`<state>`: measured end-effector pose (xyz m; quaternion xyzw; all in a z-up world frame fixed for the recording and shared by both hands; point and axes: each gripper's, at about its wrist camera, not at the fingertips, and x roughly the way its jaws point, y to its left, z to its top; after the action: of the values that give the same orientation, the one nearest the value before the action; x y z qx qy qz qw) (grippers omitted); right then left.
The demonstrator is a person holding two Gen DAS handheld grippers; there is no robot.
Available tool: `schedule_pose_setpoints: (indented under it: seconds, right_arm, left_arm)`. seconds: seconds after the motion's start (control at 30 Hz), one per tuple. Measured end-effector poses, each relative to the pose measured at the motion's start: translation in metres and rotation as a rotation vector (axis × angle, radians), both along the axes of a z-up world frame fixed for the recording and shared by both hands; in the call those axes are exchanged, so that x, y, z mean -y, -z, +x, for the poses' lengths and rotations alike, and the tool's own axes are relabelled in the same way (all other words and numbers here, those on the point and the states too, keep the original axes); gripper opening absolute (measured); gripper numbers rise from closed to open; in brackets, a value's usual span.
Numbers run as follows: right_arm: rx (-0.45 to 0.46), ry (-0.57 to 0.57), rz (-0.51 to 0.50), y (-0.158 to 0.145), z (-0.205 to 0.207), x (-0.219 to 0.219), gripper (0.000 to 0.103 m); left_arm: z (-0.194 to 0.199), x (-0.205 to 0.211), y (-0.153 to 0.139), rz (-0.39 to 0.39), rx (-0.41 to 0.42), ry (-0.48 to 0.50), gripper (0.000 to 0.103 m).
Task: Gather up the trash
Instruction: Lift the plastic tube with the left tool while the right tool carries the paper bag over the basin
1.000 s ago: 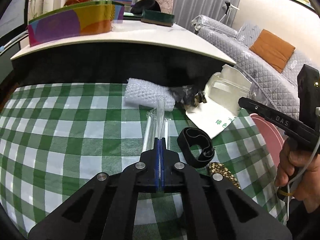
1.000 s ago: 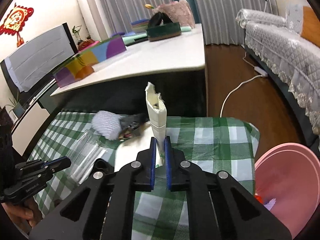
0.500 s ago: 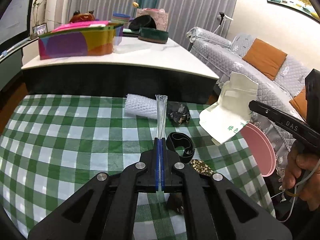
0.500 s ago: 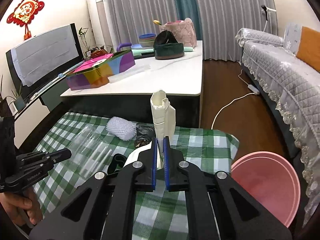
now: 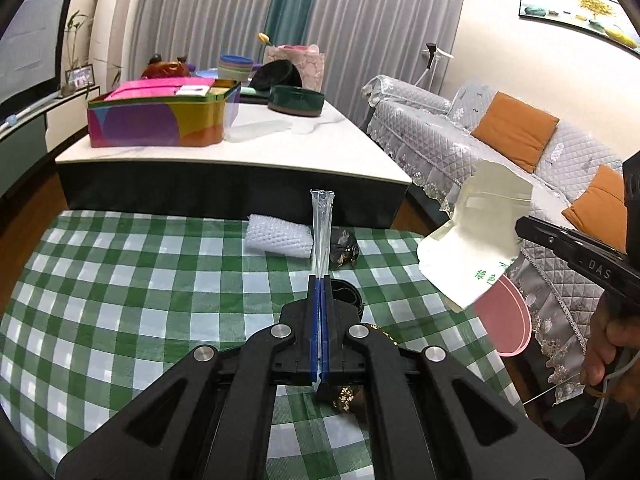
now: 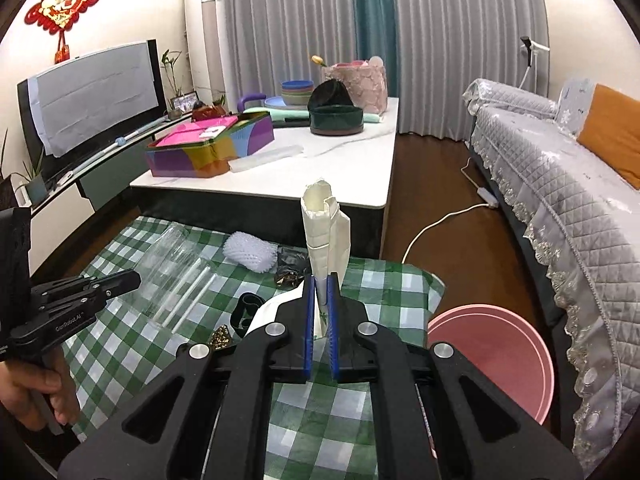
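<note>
The left gripper (image 5: pixel 320 280) pinches a clear plastic wrapper (image 5: pixel 321 232), the right gripper (image 6: pixel 320 280) a cream paper bag (image 6: pixel 326 236), both lifted off the checked tablecloth (image 5: pixel 120 280), probably bound for the pink bin (image 6: pixel 492 356). Farther off, white foam netting (image 5: pixel 279 236) and a dark crumpled wrapper (image 5: pixel 344 246) lie uncollected.

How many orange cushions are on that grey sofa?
2: one orange cushion leans on the quilted grey sofa backrest, another sits nearer the camera, partly cut off. More may be hidden.

Grey curtains (image 6: pixel 460 40), white-topped coffee table (image 6: pixel 340 160), quilted grey sofa (image 6: pixel 560 168), dark wood floor (image 6: pixel 432 184), covered TV (image 6: pixel 92 96).
</note>
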<state>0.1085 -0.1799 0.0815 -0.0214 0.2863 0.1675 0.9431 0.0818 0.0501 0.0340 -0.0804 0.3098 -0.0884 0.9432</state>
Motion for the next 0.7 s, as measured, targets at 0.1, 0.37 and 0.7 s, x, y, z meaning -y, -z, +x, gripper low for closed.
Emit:
schedule_pose_setpoints:
  seconds: [0.1, 0.37, 0.7]
  right_arm:
    - [0.02, 0.017, -0.001, 0.005, -0.008, 0.006, 0.006]
    - [0.04, 0.066, 0.002, 0.013, -0.014, 0.029, 0.007]
    - [0.065, 0.12, 0.013, 0.008, -0.019, 0.054, 0.007]
  left_arm:
    - [-0.005, 0.004, -0.004, 0.01, 0.013, -0.001, 0.0]
    - [-0.011, 0.016, -0.005, 0.04, 0.028, 0.004, 0.001]
    - [-0.007, 0.037, -0.006, 0.058, 0.046, 0.036, 0.0]
